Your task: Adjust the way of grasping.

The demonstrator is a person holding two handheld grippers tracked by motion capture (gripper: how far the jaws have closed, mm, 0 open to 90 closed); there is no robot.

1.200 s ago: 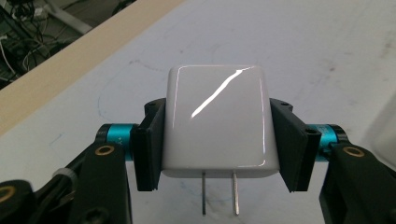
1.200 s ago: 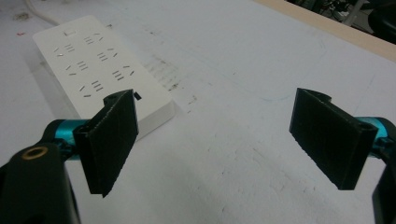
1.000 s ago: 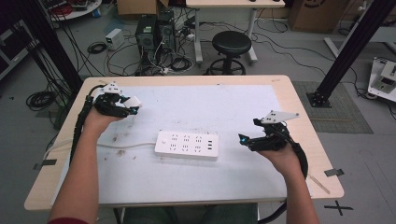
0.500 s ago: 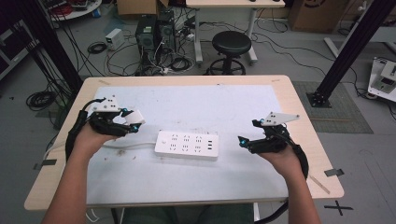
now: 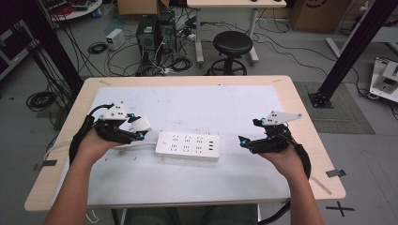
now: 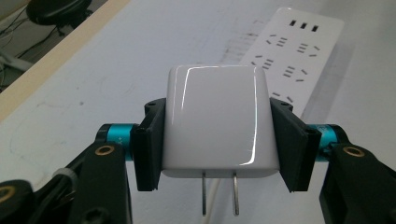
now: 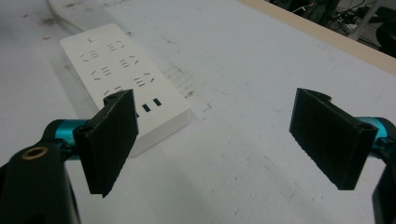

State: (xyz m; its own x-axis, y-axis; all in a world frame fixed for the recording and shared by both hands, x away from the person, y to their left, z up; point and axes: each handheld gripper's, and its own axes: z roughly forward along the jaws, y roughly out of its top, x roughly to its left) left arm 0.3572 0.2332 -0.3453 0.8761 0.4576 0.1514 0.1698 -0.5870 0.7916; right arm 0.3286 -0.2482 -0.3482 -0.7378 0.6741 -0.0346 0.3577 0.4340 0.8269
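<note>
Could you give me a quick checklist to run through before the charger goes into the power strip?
1. Grip: left gripper pads clamp both sides of the white charger: ok.
2. Prongs: both free below the charger body, apparently straight: ok.
3. Power strip flat on the table, sockets facing up: ok.
4. Charger over a socket: beside the strip's left end: not ok.
5. Right gripper open, near the strip's right end but not touching it: ok.
6. Prong and slot alignment: cannot tell.

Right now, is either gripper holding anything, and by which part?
The left gripper clamps a white plug adapter by its two side faces, prongs free. The right gripper is open, holding nothing.
</note>
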